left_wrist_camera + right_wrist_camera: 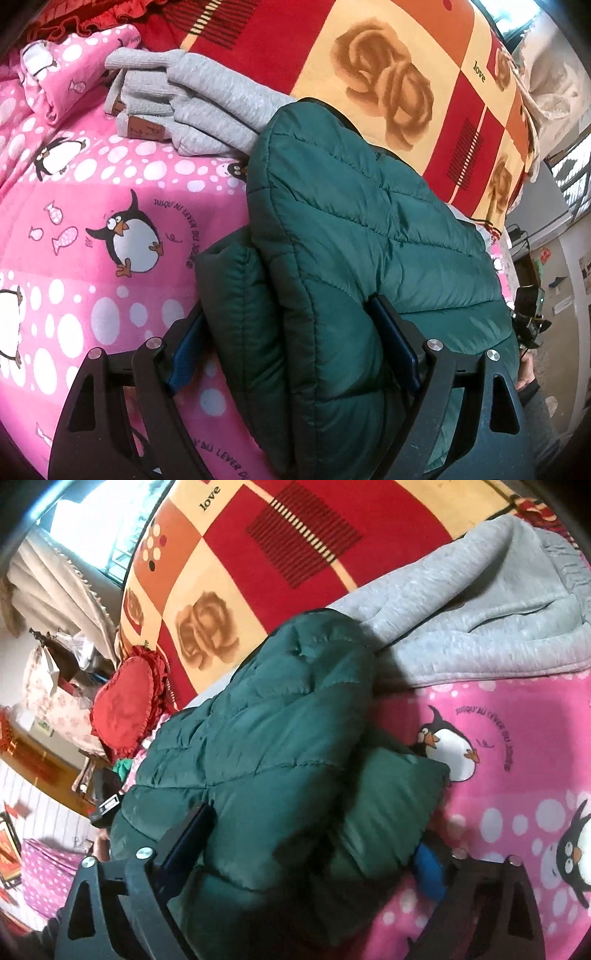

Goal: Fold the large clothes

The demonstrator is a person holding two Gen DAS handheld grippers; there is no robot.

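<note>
A dark green quilted puffer jacket lies folded into a thick bundle on the pink penguin-print blanket. My left gripper is shut on the jacket's thick folded edge, blue pads pressed on both sides. In the right wrist view the same jacket fills the middle. My right gripper is shut on its other folded edge, with one blue pad showing at the right. The jacket hides the inner faces of the fingers.
Folded grey clothes are stacked behind the jacket; a grey garment lies beside it. A red, orange and cream rose-print quilt rises behind. A red heart cushion sits near the bed's edge. Room furniture lies beyond.
</note>
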